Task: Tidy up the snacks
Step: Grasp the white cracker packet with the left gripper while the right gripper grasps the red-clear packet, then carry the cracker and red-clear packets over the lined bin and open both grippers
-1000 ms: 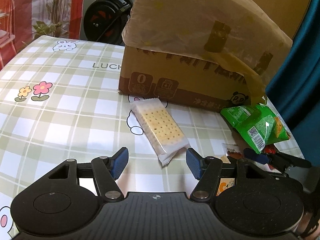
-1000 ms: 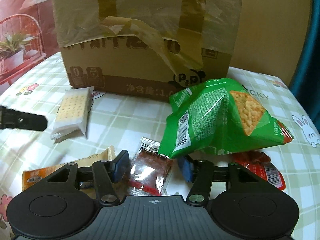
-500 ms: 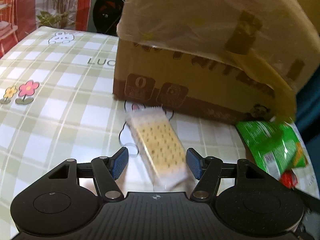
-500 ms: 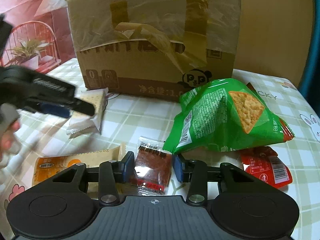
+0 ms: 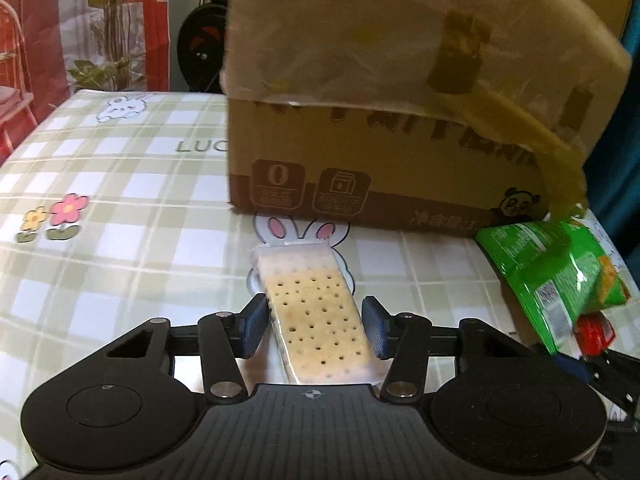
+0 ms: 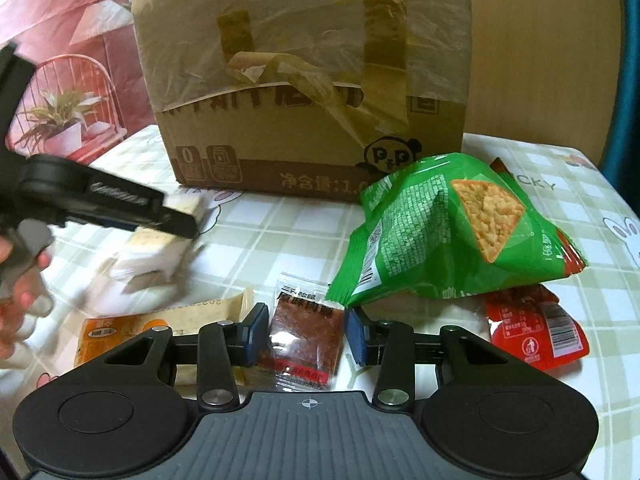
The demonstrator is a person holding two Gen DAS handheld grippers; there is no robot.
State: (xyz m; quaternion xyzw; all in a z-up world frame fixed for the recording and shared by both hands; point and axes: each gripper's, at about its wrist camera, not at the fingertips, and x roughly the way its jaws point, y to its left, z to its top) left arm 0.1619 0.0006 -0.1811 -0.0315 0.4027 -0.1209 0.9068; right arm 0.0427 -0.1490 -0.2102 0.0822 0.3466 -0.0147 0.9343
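A clear packet of pale crackers [image 5: 316, 312] lies lengthwise between the blue pads of my left gripper [image 5: 315, 320]. The jaws are closing and the pads touch the wrapper's sides. In the right wrist view the same cracker packet [image 6: 160, 248] is blurred under the left gripper [image 6: 176, 222], which a hand [image 6: 16, 300] holds. My right gripper [image 6: 307, 332] is shut on a small red meat-snack packet [image 6: 308, 316], a pad against each side. A green chip bag [image 6: 440, 232] leans just right of it.
A taped cardboard box [image 6: 304, 80] stands at the back on the checked tablecloth [image 5: 120, 240]. An orange packet [image 6: 116, 332] lies left of my right gripper. A red packet [image 6: 536, 328] lies under the green bag's right end. The green bag [image 5: 556, 272] sits beside the box.
The left gripper moved forward over the cracker packet and narrowed onto it; the packet now sits clear of the box. The right gripper's jaws narrowed onto the red packet.
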